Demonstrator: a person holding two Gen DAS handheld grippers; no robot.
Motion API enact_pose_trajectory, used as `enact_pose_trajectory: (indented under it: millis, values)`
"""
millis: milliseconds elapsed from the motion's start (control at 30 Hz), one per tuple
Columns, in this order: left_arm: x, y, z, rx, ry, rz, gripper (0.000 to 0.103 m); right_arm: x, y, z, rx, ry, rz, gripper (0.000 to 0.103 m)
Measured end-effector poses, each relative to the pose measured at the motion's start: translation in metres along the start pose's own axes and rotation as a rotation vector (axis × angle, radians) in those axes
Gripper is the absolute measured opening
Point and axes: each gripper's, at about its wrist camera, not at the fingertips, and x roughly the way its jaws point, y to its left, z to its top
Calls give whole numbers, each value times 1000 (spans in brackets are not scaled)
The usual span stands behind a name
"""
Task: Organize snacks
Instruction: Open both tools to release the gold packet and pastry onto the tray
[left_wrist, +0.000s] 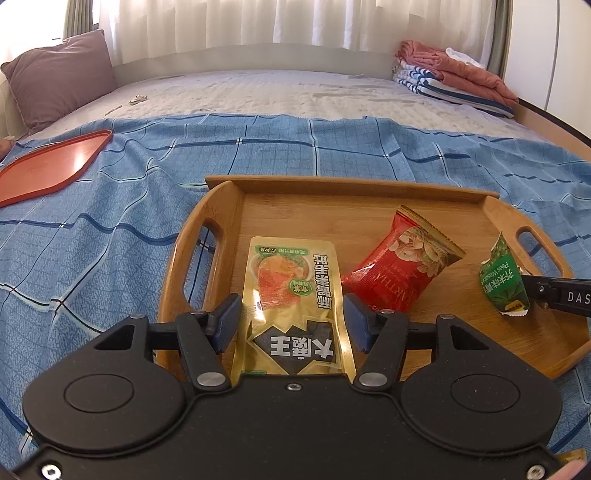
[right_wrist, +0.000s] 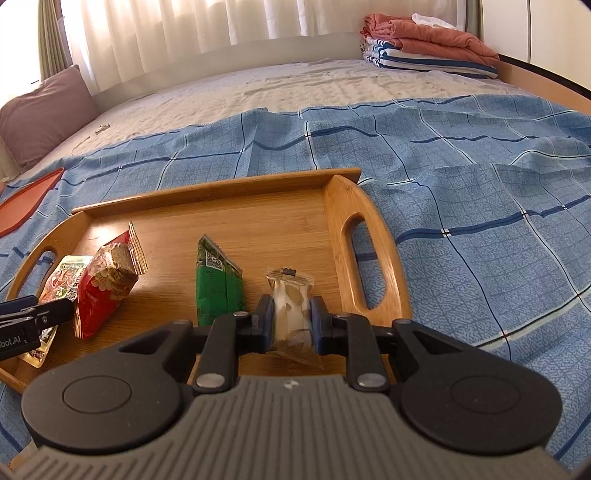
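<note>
A wooden tray (left_wrist: 332, 206) (right_wrist: 236, 229) lies on the blue checked cloth. In the left wrist view my left gripper (left_wrist: 291, 325) is open around a gold snack pouch (left_wrist: 291, 295) that lies flat in the tray; the pads do not press it. A red snack bag (left_wrist: 399, 266) (right_wrist: 107, 284) lies beside it, and a green pea packet (left_wrist: 504, 277) (right_wrist: 218, 291) stands further right. In the right wrist view my right gripper (right_wrist: 291, 325) is shut on a clear wrapped snack (right_wrist: 291, 306) over the tray's right part. The gold pouch (right_wrist: 62, 284) shows at the left there.
A red plastic lid (left_wrist: 48, 166) (right_wrist: 26, 199) lies on the cloth at the left. A mauve pillow (left_wrist: 59, 77) and folded blankets (left_wrist: 454, 77) sit at the far side of the bed. The tray's handle cut-out (right_wrist: 365, 266) is right of my right gripper.
</note>
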Motion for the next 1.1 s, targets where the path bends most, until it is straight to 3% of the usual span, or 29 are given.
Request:
enact_pose_trajectory:
  millis: [167, 233, 267, 333, 400, 600, 700, 1100]
  values:
    - [-9, 0, 0, -11, -12, -26, 64, -2, 1, -1, 6, -3, 2, 30]
    - [-16, -2, 0, 12, -30, -23, 78, -4, 2, -2, 3, -7, -1, 41]
    - [-19, -3, 0, 22, -40, -20, 82, -5, 2, -2, 3, -9, -2, 51]
    - [-29, -4, -1, 34, -65, -23, 91, -9, 3, -2, 4, -13, -4, 59]
    - [-38, -4, -2, 39, -82, -35, 91, -16, 4, -3, -3, -25, 5, 67]
    - [-67, -6, -10, 61, -99, -68, 91, -40, 9, -9, -36, -51, 30, 79]
    - [-82, -8, -17, 75, -107, -84, 100, -56, 11, -14, -56, -65, 42, 83]
    - [-131, -13, -55, 107, -101, -118, 100, -122, 9, -42, -104, -133, 87, 91]
